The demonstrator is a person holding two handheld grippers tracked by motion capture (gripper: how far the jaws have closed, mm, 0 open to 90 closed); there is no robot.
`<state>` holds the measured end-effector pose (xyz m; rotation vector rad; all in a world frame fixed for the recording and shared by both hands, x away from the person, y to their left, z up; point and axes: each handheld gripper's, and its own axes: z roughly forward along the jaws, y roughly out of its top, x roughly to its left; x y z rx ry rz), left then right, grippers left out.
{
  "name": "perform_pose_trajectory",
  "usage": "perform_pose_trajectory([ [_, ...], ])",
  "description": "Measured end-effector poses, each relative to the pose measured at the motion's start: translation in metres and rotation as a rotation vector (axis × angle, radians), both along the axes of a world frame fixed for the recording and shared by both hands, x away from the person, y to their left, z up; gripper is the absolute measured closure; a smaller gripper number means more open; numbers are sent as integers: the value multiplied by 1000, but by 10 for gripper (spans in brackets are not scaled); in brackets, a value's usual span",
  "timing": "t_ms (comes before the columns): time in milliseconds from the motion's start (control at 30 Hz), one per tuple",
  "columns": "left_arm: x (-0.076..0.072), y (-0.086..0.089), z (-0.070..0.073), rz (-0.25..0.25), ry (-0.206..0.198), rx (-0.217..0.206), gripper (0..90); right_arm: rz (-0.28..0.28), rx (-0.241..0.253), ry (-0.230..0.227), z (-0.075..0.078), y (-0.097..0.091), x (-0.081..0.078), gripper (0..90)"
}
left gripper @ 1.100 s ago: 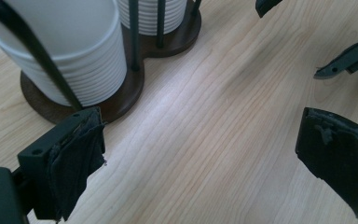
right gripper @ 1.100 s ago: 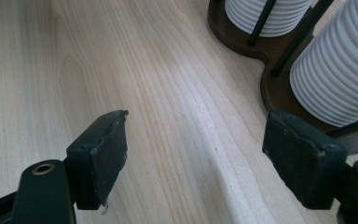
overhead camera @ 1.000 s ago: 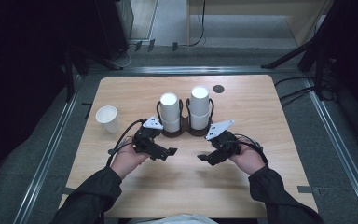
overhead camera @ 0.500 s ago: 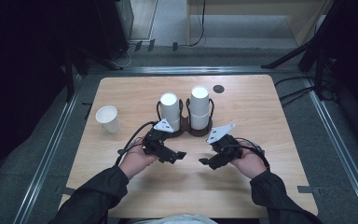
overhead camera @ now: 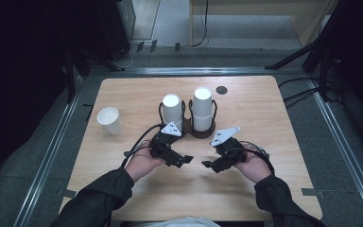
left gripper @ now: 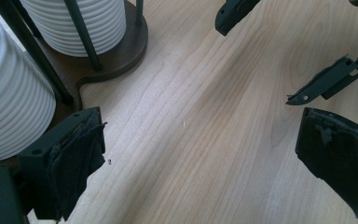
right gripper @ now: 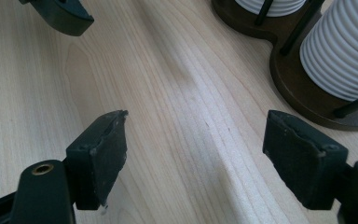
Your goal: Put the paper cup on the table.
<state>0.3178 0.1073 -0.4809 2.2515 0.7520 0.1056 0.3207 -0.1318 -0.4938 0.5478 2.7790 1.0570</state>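
Both claws gape empty, jaws apart. My left gripper [overhead camera: 187, 159] and right gripper [overhead camera: 207, 164] hover low over the table [overhead camera: 283, 142], just on my side of the cup holder [overhead camera: 199, 133]. Its two upright cup stacks [overhead camera: 172, 111] stand straight ahead, left gripper nearer.

The desk [overhead camera: 137, 94] is seen in pale wood with a fine streaked grain. Two stacks of white cups [overhead camera: 202, 109], ribbed with thin horizontal lines, are held in a dark brown holder [right gripper: 303, 98] with black rods. A single white cup [overhead camera: 109, 120] is shown at the left of the frame. Both claws, left claw [overhead camera: 186, 161] and right claw [overhead camera: 208, 165], are coloured black, each topped by a grey plate. Dark sleeves [overhead camera: 94, 198] are worn.
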Motion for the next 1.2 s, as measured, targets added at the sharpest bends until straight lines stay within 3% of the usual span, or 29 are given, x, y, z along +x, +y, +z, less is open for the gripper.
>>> perform_pose_trajectory([
  [1200, -1, 0, 0, -27, -8, 6, 16, 6, -2, 1, 0, 0, 0, 216],
])
